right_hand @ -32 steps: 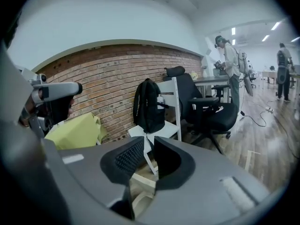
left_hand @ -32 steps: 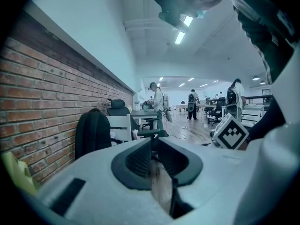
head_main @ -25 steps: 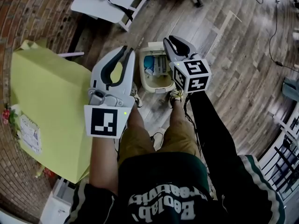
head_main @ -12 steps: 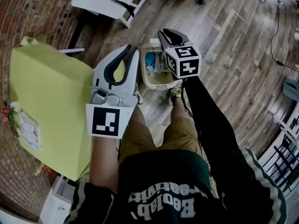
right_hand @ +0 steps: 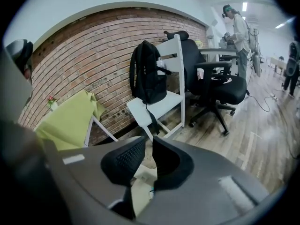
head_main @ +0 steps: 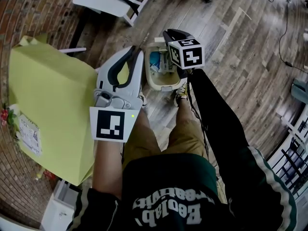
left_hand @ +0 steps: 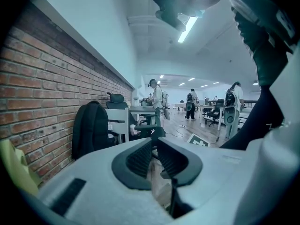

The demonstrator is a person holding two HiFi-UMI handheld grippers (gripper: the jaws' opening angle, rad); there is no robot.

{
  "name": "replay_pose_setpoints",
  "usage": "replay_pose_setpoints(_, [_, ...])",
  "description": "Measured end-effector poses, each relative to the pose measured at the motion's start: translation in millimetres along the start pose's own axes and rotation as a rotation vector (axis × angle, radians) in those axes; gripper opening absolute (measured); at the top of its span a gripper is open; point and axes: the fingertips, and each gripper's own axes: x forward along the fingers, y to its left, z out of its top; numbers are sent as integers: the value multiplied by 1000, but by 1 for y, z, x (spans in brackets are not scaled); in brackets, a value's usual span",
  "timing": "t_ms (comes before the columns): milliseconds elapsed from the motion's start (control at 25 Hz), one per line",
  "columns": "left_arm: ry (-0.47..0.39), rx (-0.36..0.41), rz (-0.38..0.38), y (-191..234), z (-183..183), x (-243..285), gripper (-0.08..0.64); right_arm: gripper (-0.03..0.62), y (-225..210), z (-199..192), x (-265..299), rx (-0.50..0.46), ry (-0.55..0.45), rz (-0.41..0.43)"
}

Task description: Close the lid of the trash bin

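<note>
A beige trash bin (head_main: 150, 83) stands open on the wood floor in front of the person's feet, with blue and white rubbish (head_main: 156, 63) inside. My dark right gripper (head_main: 168, 34) hangs over the bin's far right rim and points down at it. Its jaws have just been closing and now stand a narrow gap apart with nothing between them. In the right gripper view the bin's pale rim (right_hand: 141, 173) shows below the right gripper (right_hand: 149, 146). My white left gripper (head_main: 132, 50) is held higher, left of the bin; the left gripper (left_hand: 153, 146) holds nothing and its jaws stand slightly apart.
A yellow-green covered table (head_main: 48, 105) fills the left. A white chair (right_hand: 157, 104) with a black backpack (right_hand: 146, 74) and a black office chair (right_hand: 215, 83) stand behind the bin, by the brick wall (right_hand: 84, 55). The person's shoe (head_main: 181, 94) is beside the bin.
The right gripper has sunk and moved away from the person, to over the bin's far rim, and its jaws have narrowed. The left gripper has barely moved.
</note>
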Motion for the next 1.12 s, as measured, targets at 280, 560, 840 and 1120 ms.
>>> replay_pose_setpoints(280, [-3,-19,14,9,-5,-3,43,61,1,-19,7,-10,53,-4])
replay_pose_setpoints(560, [-3,-26,7,6,-8,1,41,49,0,-26,2,-6,65,-10])
replay_pose_setpoints(840, [-5,-63,-12,2,-10,7,41,48,5,-38,-6,22,73,-3])
replay_pose_setpoints(1120, [-4,-72,-22,-5,-15,12,43,41,8,-58,-16,35,81,3])
